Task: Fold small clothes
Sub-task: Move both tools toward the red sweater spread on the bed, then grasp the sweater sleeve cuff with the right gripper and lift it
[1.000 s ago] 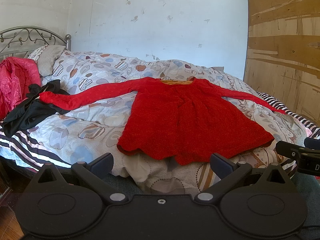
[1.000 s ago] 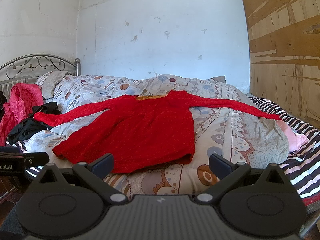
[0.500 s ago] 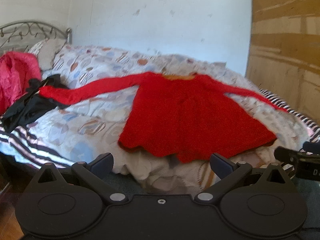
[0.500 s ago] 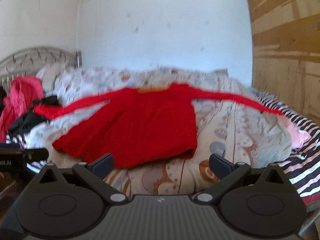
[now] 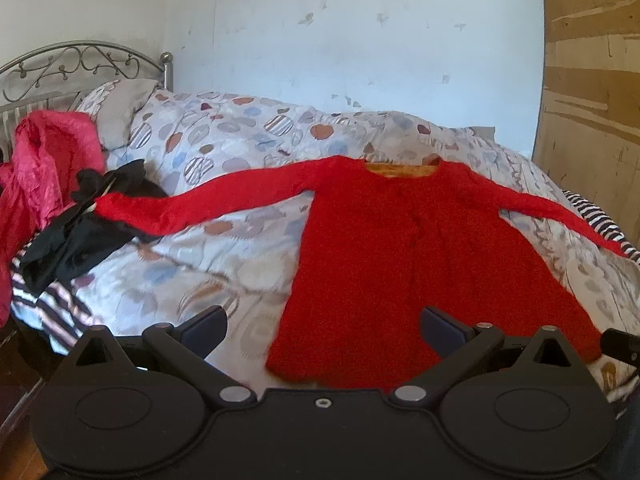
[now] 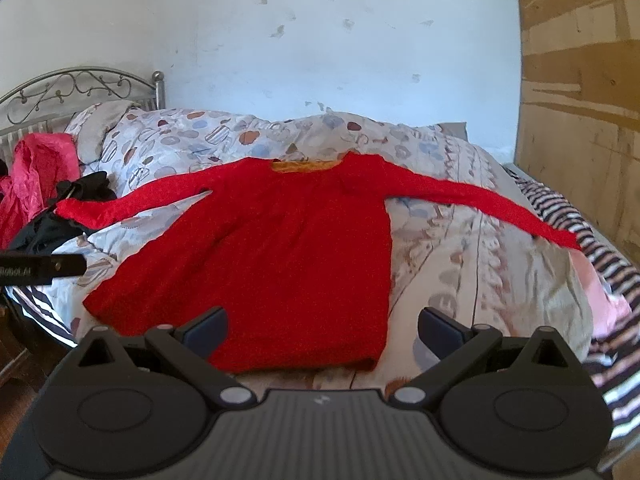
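With the dress (image 5: 416, 264) spread flat mid-frame on the bed (image 5: 224, 248), both sets of jaws wide apart and empty — left gripper (image 5: 322, 326), right gripper (image 6: 322, 326) — each should pinch a hem corner cleanly, single layer off the duvet.

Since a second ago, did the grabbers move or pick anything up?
Both moved in closer to the red dress: the left gripper and the right gripper now reach its hem. Neither took hold of anything; both are open. The dress lies spread flat on the bed, sleeves out, as before.
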A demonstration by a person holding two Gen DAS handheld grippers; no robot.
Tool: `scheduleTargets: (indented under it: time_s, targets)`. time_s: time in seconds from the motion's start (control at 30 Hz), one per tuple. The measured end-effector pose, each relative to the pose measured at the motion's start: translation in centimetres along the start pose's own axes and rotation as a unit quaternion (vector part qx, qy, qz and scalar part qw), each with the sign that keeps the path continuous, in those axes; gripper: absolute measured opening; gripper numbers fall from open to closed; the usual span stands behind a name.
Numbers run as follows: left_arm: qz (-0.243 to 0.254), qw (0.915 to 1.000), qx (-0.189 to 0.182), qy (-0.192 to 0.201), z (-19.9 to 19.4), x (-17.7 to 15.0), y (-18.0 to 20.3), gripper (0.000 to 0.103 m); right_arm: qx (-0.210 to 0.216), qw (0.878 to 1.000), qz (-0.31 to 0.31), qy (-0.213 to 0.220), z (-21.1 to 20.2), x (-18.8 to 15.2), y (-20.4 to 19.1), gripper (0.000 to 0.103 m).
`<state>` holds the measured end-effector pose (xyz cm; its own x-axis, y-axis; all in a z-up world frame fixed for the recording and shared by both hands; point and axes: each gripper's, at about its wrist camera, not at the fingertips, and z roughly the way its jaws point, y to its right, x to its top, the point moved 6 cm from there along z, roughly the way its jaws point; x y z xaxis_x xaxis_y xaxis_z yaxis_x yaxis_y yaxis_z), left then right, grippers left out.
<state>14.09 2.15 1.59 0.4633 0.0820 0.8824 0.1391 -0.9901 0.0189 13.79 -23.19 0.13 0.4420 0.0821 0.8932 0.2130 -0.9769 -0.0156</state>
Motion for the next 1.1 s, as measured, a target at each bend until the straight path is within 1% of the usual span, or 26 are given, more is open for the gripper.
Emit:
scheduleTargets:
  time_s: [0.23,0.3,0.43,0.5,0.6,0.7,0.87,0.93,0.97,1.03,1.1]
  targets:
    - [0.017,0.9997,-0.005,-0.018,4.4,2.6,2.5,0.102,-0.007,1.0,0.003,-0.006,4.0,2.4,3.3,0.103]
    - [0.025,0.9995,-0.007,-0.016,5.7,3.3,3.1,0.102,-0.009,1.0,0.003,-0.005,5.2,3.0,4.4,0.103]
    - [0.035,0.9993,-0.011,0.006,8.9,4.8,4.6,0.102,-0.017,1.0,0.006,0.006,7.7,3.9,7.0,0.103]
    - [0.042,0.999,-0.014,0.004,10.8,5.4,5.4,0.102,-0.02,1.0,0.016,0.015,8.6,4.1,8.5,0.103]
    - [0.048,0.9985,-0.025,-0.004,13.7,6.0,6.9,0.102,-0.029,0.998,0.04,0.023,10.0,4.3,11.4,0.103]
    - [0.051,0.9978,-0.043,-0.002,16.2,6.3,8.4,0.102,-0.042,0.997,0.067,0.024,11.4,4.6,15.0,0.103]
    - [0.052,0.996,-0.072,0.003,20.0,6.4,11.1,0.102,-0.059,0.99,0.127,0.021,14.4,5.6,22.2,0.103]
    - [0.053,0.9954,-0.08,-0.001,21.4,6.1,12.0,0.102,-0.069,0.988,0.135,0.006,16.1,5.9,24.8,0.103]
    - [0.053,0.9951,-0.083,-0.004,22.1,6.0,12.3,0.102,-0.083,0.986,0.141,-0.008,17.0,6.0,26.1,0.103]
    - [0.053,0.9946,-0.088,-0.012,23.2,5.4,12.7,0.102,-0.118,0.978,0.165,-0.041,19.1,5.8,28.7,0.103]
    - [0.054,0.9942,-0.091,-0.018,24.0,4.7,12.9,0.102,-0.128,0.972,0.19,-0.05,20.4,5.8,30.7,0.103]
